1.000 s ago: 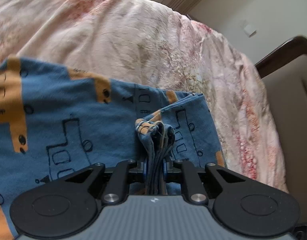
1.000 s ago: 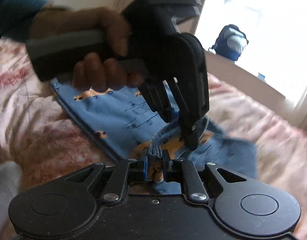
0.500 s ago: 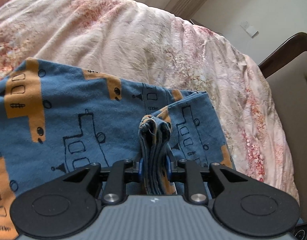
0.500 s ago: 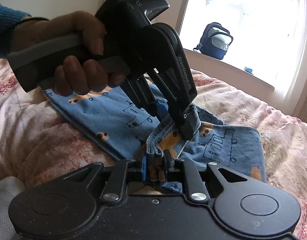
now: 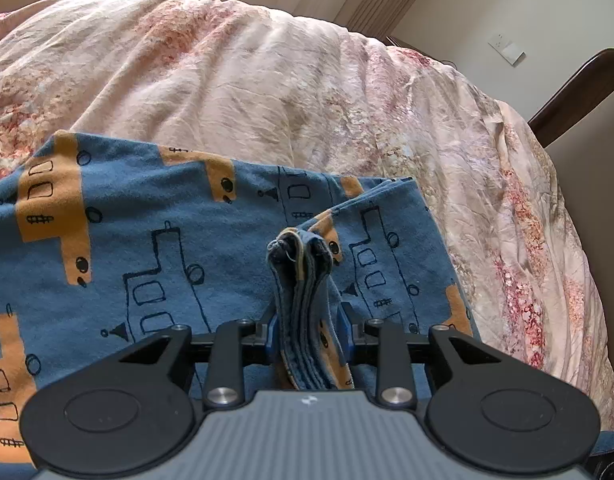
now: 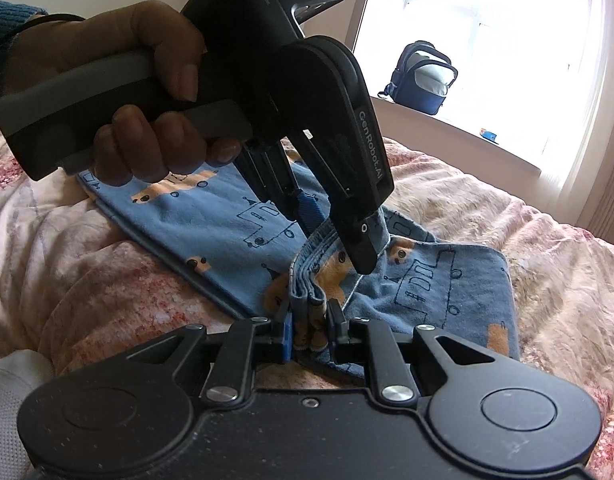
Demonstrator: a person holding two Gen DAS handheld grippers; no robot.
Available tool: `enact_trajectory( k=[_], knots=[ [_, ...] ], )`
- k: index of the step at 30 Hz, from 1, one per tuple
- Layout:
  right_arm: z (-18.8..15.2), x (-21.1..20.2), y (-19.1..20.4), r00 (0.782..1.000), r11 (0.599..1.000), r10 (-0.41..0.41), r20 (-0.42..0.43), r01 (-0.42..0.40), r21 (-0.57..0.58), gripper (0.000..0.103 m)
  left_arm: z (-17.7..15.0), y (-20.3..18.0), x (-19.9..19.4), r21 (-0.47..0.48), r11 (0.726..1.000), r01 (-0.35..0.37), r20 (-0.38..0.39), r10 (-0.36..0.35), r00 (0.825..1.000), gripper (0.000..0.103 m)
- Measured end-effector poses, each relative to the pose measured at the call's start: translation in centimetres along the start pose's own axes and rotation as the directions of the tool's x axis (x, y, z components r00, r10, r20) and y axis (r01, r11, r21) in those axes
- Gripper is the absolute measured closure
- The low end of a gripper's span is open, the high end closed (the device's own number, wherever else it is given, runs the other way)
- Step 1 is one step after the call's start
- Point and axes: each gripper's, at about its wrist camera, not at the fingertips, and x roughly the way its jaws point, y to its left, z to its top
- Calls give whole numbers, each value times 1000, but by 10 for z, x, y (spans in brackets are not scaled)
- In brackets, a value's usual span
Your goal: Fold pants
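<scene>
While the blue pants [image 5: 155, 264], printed with black-outlined trains and orange blocks, lie mostly flat and doubled over on the bed, one bunched, layered edge of them stands up in a ridge between the two tools. Seen from the left wrist, that stack of hems [image 5: 307, 320] rises between the blue pads of the left tool [image 5: 309, 338]; its jaws are opening, and a gap shows between the cloth and the right-hand pad, so the fabric sits between them without being pressed. From the right wrist view, the right tool [image 6: 310, 336] stands narrowly parted and pinches a gathered fold of the same edge, the cloth filling the space between its pads. Just beyond it, the left tool [image 6: 335, 236] comes down steeply from above, one black finger [image 6: 359, 244] touching the raised fabric, with a person's hand [image 6: 147, 108] wrapped round its grey handle and a blue knitted sleeve [image 6: 3, 20] at the wrist. Under the pants spreads a crumpled pink floral bedspread [image 5: 267, 92]. Farther out, a dark wooden bed frame [image 5: 575, 92] curves at the right of the left wrist view, and a dark backpack [image 6: 423, 76] sits on the bright window sill [image 6: 467, 128].
</scene>
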Motion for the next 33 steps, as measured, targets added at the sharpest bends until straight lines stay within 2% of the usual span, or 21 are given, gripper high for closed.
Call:
enact_trajectory(
  k=[3,4,7,11,16,19,22,25,32,33],
  knots=[
    [1,0,0,1000,1000,0,-2,0,0,86,0,1,0,-6,1000,4,2,-4,1000,73],
    [1,-1,0,1000,1000,-2,2,2,2,87,0,1,0,0,1000,-5,4,5,1000,86],
    [1,-1,1,1000,999,-20,6,19,34,87,-3,1,0,7,1000,2,18,-2,1000,92],
    [3,-1,8,999,997,-53,-4,53,49,89,-2,5,-2,-20,999,32,21,-31,999,94],
    [17,-6,12,998,996,-62,-20,64,59,89,9,29,-16,-195,974,113,-31,-121,992,94],
    [32,-12,19,1000,1000,2,-14,-2,-27,89,12,45,-33,-227,966,121,-58,-137,989,94],
    [47,-15,26,997,993,77,2,-76,-89,89,9,58,-54,-204,973,111,-40,-122,992,94],
    [58,-8,33,989,985,150,14,-149,-83,89,5,73,-67,-196,977,80,-24,-86,996,94],
    [65,24,60,960,959,279,1,-279,-58,89,-6,113,-71,-202,979,24,-59,-36,998,93],
    [64,28,62,957,956,289,-5,-289,-54,89,-8,118,-68,-200,980,21,-62,-34,998,91]
  ],
)
